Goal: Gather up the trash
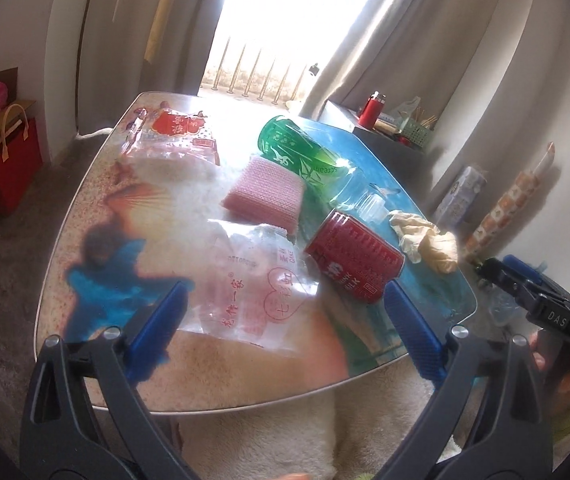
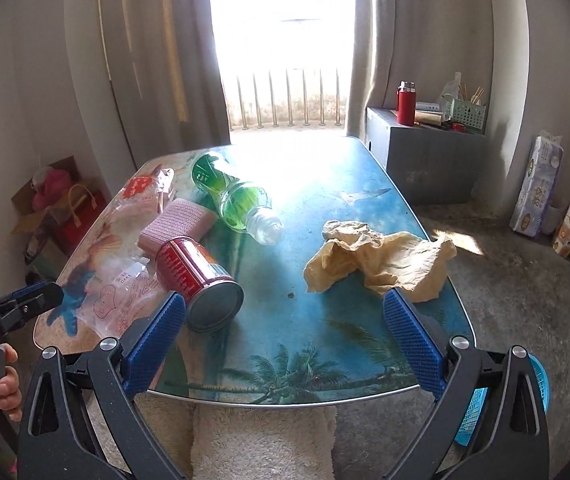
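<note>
the trash lies scattered over the table [image 2: 325, 168], none of it picked up yet: a red can [image 2: 197, 276] on its side near the front left, a clear wrapper [image 1: 253, 292] with red print just beside it at the near edge, a pink pad [image 1: 265, 196] behind them, a green bottle [image 2: 233, 196] lying with its open neck toward the middle, a second wrapper [image 1: 173, 136] at the far left corner, and a crumpled tan paper [image 2: 381, 260] off to the right. this looks like the very start of the collecting step, with both tools held above the near edge and nothing chosen. the left gripper [image 1: 285, 336] has its fingers [image 1: 157, 336] spread wide with only air between them, framing the clear wrapper and the can; the right gripper [image 2: 285, 340] is spread just as wide and holds nothing, with the can at its left finger and the paper at its right. a blue basket [image 2: 481, 412] shows low at the right, below the table edge, likely the bin. the next move probably calls for dropping onto one piece, the can or the paper being nearest, and closing squarely so the round can does not roll away.
</note>
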`<state>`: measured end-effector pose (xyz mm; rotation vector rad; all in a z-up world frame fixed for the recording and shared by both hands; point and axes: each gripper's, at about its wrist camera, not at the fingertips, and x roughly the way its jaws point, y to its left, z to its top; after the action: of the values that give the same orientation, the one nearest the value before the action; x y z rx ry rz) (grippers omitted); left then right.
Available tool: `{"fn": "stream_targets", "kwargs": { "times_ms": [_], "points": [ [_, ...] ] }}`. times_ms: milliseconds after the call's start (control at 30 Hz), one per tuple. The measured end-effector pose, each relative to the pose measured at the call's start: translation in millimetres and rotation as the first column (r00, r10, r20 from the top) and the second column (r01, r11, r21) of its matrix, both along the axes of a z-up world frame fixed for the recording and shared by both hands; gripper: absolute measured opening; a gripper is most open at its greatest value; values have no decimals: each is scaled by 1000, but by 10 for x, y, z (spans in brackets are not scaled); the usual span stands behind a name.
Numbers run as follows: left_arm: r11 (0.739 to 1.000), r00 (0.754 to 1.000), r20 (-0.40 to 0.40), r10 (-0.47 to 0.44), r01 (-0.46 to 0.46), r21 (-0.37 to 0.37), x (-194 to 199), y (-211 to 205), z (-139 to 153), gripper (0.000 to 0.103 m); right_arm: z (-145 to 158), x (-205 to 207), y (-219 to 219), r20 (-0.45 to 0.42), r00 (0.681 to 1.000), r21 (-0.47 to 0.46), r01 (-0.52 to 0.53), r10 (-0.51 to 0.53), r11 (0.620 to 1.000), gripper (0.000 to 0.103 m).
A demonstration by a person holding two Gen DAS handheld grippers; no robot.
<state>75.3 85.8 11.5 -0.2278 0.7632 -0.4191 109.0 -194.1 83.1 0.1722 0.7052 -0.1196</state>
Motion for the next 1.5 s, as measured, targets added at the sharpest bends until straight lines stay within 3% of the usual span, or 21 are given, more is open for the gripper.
{"fn": "stream_targets", "kwargs": {
  "times_ms": [167,300,400,467,700,900,1233,1400,1500],
  "points": [
    [989,999,42,-26,20,146,110,-129,-125,95,45,141,41,15,1000,34,2,-3,999,97],
    [948,995,64,-73,49,314,183,-330,-280,95,58,272,57,25,1000,88,-8,6,996,97],
    [918,993,54,-103,74,389,248,-432,-397,95,38,390,62,17,1000,120,-12,10,993,97],
    [911,995,34,-98,76,405,304,-429,-463,95,22,459,74,8,1000,127,-16,15,992,97],
    [919,999,-42,8,9,394,582,-97,-636,95,10,596,69,-2,1000,117,-10,11,993,97],
    [917,995,-35,89,-69,393,761,207,-587,95,-95,716,5,-25,1000,162,9,-5,987,97],
    [983,997,21,68,-71,167,478,572,-109,95,-276,808,-169,-70,997,242,8,10,970,97],
    [995,995,52,80,-83,52,429,636,79,95,-350,788,-242,-85,996,272,2,22,962,97],
    [996,998,-3,68,-67,51,533,541,3,95,-367,747,-286,-80,996,278,-2,26,961,97]
  ]
}}
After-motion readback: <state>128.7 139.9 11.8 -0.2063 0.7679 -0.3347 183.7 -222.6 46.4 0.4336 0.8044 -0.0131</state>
